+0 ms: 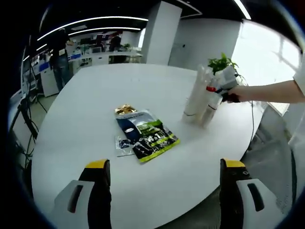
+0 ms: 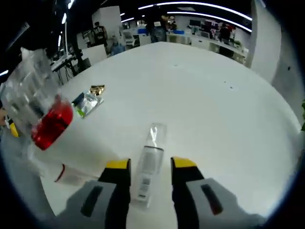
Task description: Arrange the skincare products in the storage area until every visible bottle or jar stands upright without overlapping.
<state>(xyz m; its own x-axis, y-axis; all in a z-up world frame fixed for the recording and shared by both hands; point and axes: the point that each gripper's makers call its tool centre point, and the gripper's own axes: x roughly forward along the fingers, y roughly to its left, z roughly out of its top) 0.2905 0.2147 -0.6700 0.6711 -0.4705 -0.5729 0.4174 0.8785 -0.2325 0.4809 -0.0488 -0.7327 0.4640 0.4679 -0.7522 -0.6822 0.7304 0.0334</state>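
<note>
Left gripper [image 1: 162, 171] wide open, holding nothing, low over the white table [image 1: 95, 109]. Flat packets [image 1: 143, 133] lying near the middle. Tall pale bottles [image 1: 200, 98] standing by the far edge. Right gripper [image 2: 150, 167] open around a clear bottle [image 2: 148, 169] lying flat. Red-capped bottle [image 2: 43, 112] close by.

Round white table [image 1: 95, 105] carrying flat printed foil sachets in blue, green and black [image 1: 145, 133], a gold-topped one [image 1: 125, 109] furthest back. Leafy green potted plant [image 1: 222, 62] near the far edge. White square pillar [image 1: 159, 31], office desks behind.
</note>
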